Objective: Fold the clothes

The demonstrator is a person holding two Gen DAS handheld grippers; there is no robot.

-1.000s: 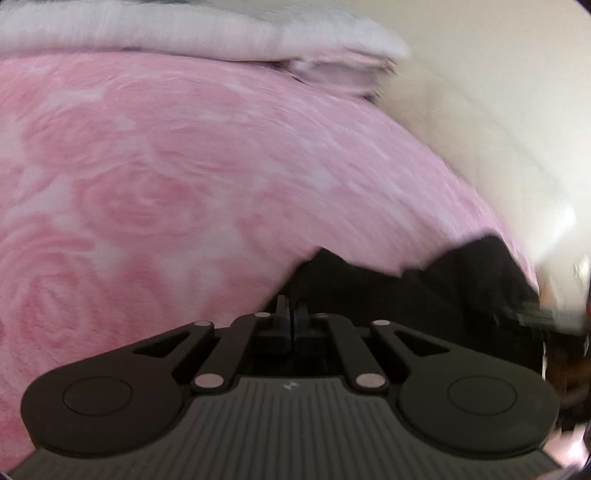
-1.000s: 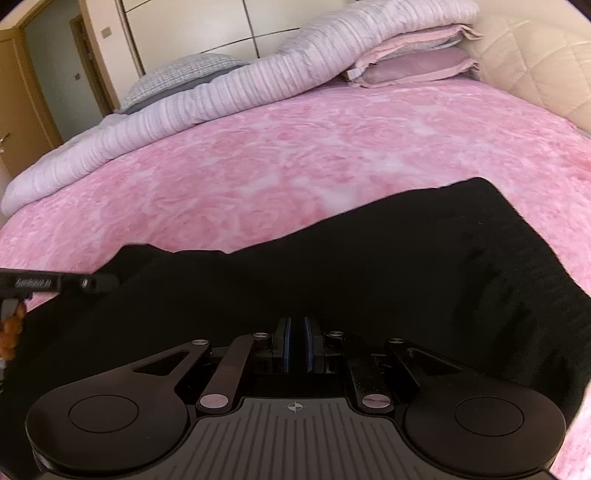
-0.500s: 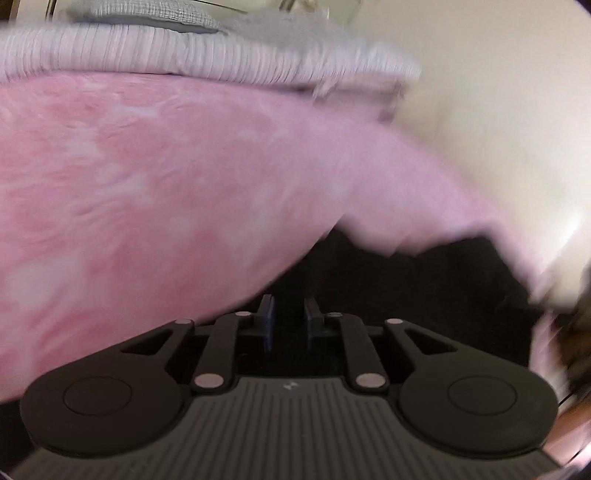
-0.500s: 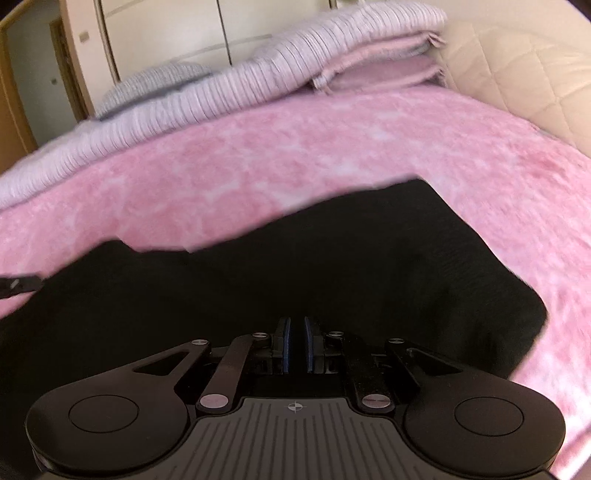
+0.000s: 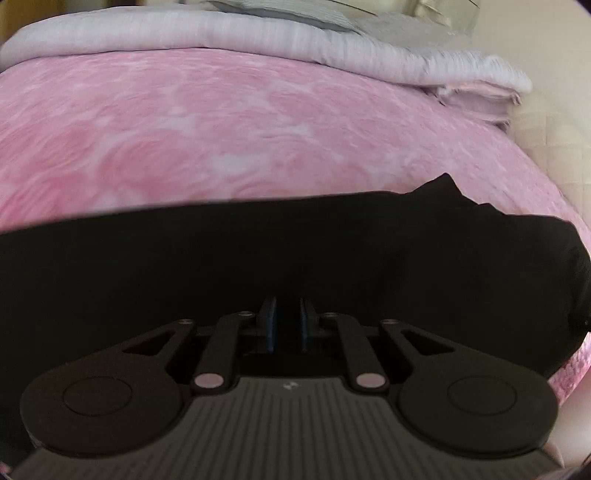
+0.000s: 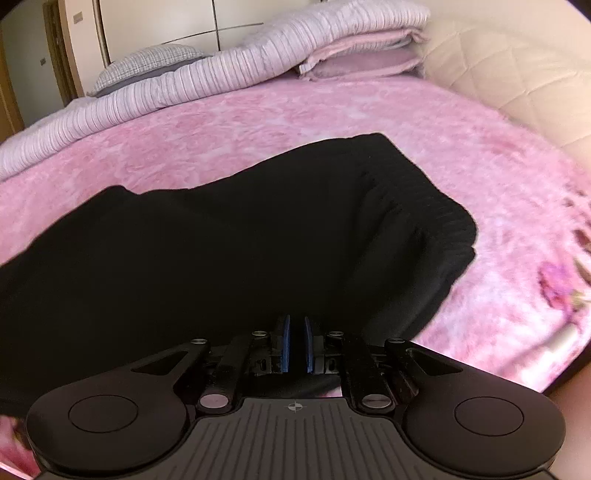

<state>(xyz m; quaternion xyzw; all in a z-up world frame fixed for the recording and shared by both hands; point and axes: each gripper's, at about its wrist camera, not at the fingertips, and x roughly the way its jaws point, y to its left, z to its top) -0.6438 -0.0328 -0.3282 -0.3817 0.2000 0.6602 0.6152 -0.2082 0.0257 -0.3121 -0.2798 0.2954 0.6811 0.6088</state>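
A black knitted garment (image 6: 258, 229) lies spread on the pink rose-patterned bedspread (image 6: 332, 107), with its ribbed end doubled over at the right. In the left wrist view the same black garment (image 5: 332, 251) fills the band just ahead of the fingers. My left gripper (image 5: 287, 314) hovers over its near edge, jaws a little apart, and I see nothing pinched between them. My right gripper (image 6: 296, 332) sits low at the garment's near edge. Its blue pads (image 6: 284, 347) are almost together, with dark cloth in the narrow gap.
A rolled pale striped quilt (image 6: 258, 51) and folded pink bedding (image 6: 362, 55) lie along the far side of the bed, next to a grey checked pillow (image 6: 147, 62). A cream quilted headboard (image 6: 517, 74) rises at the right. Cupboard doors (image 6: 166, 18) stand behind.
The left jaws parted and let go of the garment, and the left gripper drew back over the cloth. The right gripper kept its narrow grip and carried the ribbed end leftward.
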